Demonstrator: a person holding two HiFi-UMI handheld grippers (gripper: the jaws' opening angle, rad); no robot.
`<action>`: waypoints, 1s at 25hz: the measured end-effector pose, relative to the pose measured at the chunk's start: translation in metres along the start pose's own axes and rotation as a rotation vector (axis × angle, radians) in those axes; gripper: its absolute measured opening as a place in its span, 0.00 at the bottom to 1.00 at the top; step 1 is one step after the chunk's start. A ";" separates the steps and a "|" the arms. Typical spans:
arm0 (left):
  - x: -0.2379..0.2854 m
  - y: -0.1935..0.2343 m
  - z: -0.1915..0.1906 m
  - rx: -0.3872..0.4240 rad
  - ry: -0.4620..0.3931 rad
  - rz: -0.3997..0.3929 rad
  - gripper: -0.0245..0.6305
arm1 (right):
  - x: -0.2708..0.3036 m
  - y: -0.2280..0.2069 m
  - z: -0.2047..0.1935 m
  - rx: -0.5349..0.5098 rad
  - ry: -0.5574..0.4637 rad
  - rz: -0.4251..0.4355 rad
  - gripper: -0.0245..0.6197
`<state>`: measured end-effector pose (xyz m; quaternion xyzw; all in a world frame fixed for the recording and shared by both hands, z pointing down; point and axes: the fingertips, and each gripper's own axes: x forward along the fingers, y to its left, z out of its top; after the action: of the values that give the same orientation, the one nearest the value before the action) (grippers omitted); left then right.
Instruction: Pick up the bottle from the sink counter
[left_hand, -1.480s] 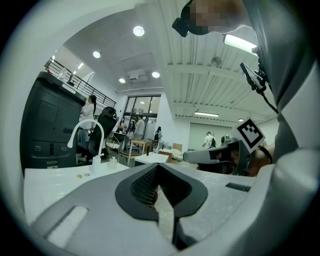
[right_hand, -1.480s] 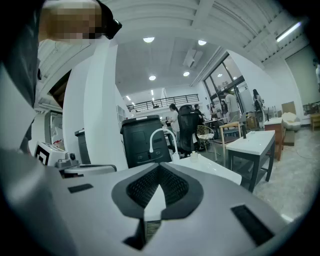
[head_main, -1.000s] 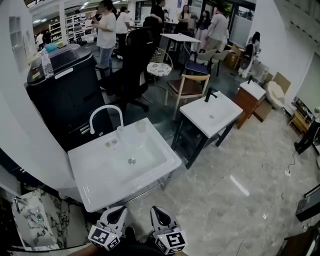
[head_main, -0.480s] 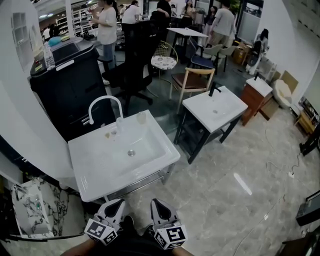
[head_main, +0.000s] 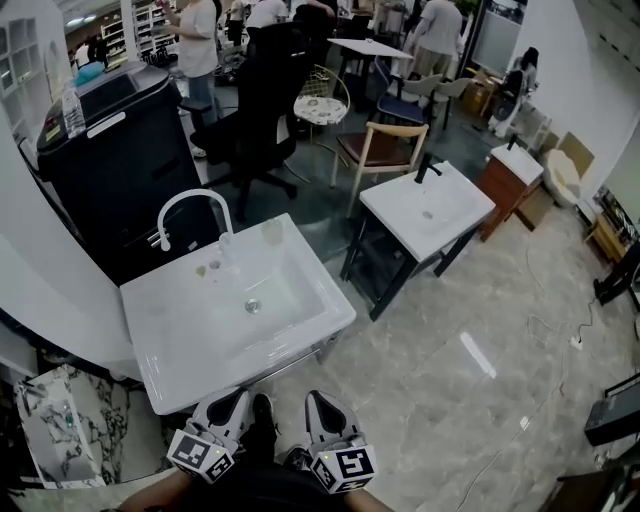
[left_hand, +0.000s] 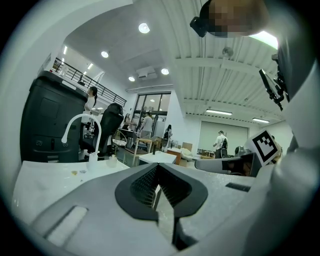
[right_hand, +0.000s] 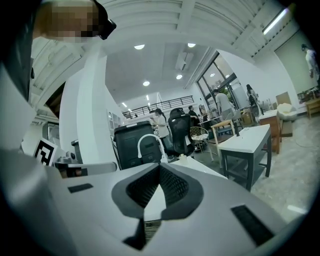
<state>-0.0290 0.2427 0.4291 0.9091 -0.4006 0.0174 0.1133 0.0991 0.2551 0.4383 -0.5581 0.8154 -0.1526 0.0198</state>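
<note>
Wooden chair (head_main: 385, 152): the landmark, at mid-room. To its left stands a black office chair (head_main: 262, 100), and further left a tall black cabinet (head_main: 110, 165). Between the office chair and the wooden chair is a wire chair (head_main: 320, 105) with a pale round seat. Behind the wooden chair are a white table (head_main: 365, 48) and standing people (head_main: 195, 35). Just in front of it is a white washstand (head_main: 400, 215) with a black tap (head_main: 424, 167). To its right is a brown cupboard (head_main: 503, 190). The marble-patterned floor (head_main: 450, 400) lies beneath.
</note>
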 end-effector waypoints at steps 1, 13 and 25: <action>0.009 0.006 0.001 -0.003 -0.001 -0.006 0.04 | 0.007 -0.006 0.001 0.000 0.002 -0.013 0.05; 0.109 0.099 0.029 -0.024 -0.011 -0.101 0.04 | 0.126 -0.045 0.023 -0.013 0.033 -0.102 0.05; 0.164 0.161 0.042 -0.031 -0.021 -0.101 0.04 | 0.194 -0.058 0.024 -0.048 0.106 -0.117 0.05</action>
<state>-0.0383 0.0096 0.4389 0.9264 -0.3555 -0.0039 0.1238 0.0839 0.0526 0.4577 -0.5962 0.7847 -0.1633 -0.0457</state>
